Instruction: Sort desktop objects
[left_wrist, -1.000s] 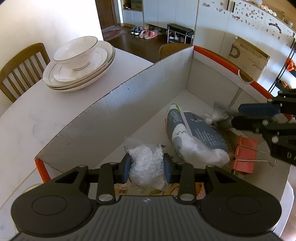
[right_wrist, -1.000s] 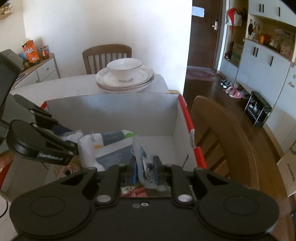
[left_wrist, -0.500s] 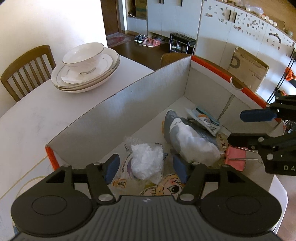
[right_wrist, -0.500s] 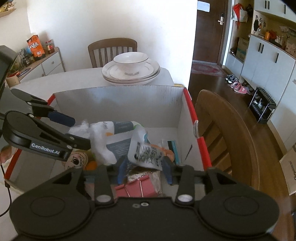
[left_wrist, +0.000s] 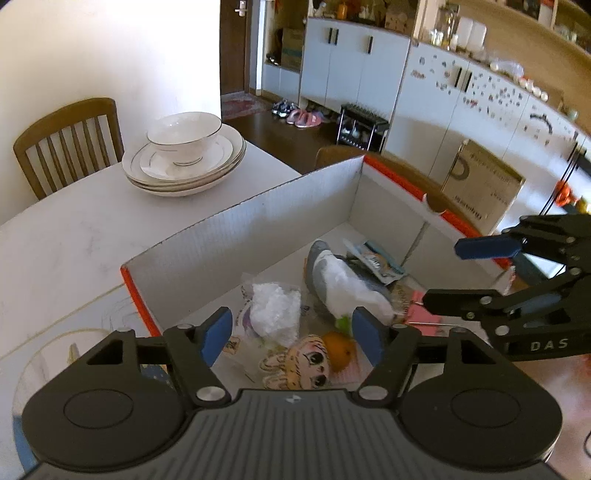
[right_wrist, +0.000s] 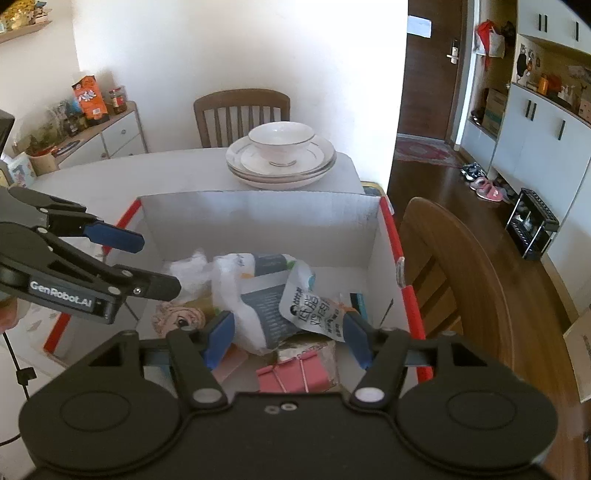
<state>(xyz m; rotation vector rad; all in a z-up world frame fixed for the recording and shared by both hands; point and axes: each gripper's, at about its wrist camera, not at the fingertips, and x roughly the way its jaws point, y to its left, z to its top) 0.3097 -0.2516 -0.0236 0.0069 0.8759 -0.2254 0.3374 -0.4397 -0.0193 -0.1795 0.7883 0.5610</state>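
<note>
Both grippers, left (left_wrist: 291, 334) and right (right_wrist: 286, 338), hover over the box (right_wrist: 258, 218), jaws opening and empty, above bag (left_wrist: 275, 308) and pouch (right_wrist: 317, 306).

White-walled cardboard box (left_wrist: 258, 221) edged in orange-red. Inside the box: pink binder clip (right_wrist: 291, 376), grey-and-white packet (left_wrist: 340, 280), orange fruit (left_wrist: 338, 350). Behind the box: white gold-rimmed bowl (right_wrist: 280, 142) on white plates (right_wrist: 321, 162).

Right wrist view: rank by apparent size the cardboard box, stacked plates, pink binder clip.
1. cardboard box, by far the largest.
2. stacked plates, though they sit farther from the camera.
3. pink binder clip, smallest, despite being nearest and partly hidden behind the gripper body.
</note>
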